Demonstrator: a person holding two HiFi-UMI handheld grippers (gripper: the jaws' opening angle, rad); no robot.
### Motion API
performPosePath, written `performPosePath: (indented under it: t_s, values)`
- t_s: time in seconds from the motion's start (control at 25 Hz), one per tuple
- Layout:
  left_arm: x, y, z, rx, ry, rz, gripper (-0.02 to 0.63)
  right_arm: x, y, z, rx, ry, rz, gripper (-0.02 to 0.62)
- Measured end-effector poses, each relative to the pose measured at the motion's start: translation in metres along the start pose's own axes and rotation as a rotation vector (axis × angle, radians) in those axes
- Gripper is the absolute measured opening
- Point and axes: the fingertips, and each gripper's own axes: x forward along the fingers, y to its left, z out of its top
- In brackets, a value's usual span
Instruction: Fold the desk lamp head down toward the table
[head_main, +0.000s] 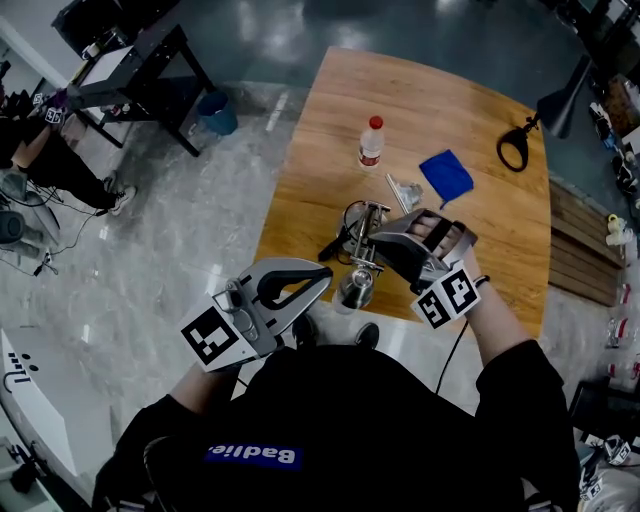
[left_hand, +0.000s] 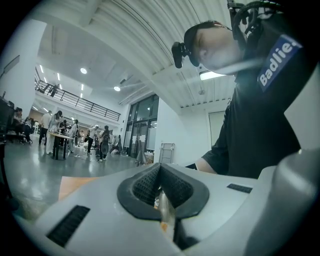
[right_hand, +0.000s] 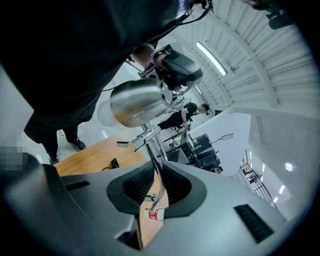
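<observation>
A chrome desk lamp (head_main: 361, 228) stands near the front edge of the wooden table (head_main: 320, 130), its shiny bell-shaped head (head_main: 355, 290) towards me. My right gripper (head_main: 376, 244) reaches in from the right and is shut on the lamp's thin arm. In the right gripper view the rod (right_hand: 151, 160) runs between the ribbed pads, with the lamp head (right_hand: 140, 102) just above the jaws. My left gripper (head_main: 325, 278) hovers level just left of the lamp head, jaws together. In the left gripper view only a narrow slit (left_hand: 161, 192) shows between its pads.
Behind the lamp on the table are a red-capped water bottle (head_main: 371, 141), a silvery wrapper (head_main: 405, 192), a blue cloth (head_main: 446, 176) and a black looped tool (head_main: 514, 147). A dark lamp (head_main: 565, 100) stands at the far right edge. A blue bin (head_main: 216, 112) sits on the floor.
</observation>
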Motion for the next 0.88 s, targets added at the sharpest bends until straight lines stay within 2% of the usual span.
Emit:
performPosePath:
  t_s: [0.16, 0.56, 0.88]
  values:
    - [0.000, -0.002, -0.003, -0.004, 0.003, -0.003, -0.002, 0.005, 0.014, -0.001, -0.031, 0.023, 0.005, 0.048]
    - [-0.004, -0.008, -0.015, -0.036, 0.014, 0.004, -0.002, 0.025, 0.059, -0.007, -0.183, 0.118, 0.038, 0.079]
    - [-0.004, -0.017, -0.025, -0.051, 0.028, -0.004, -0.002, 0.033, 0.077, -0.013, -0.215, 0.128, 0.060, 0.092]
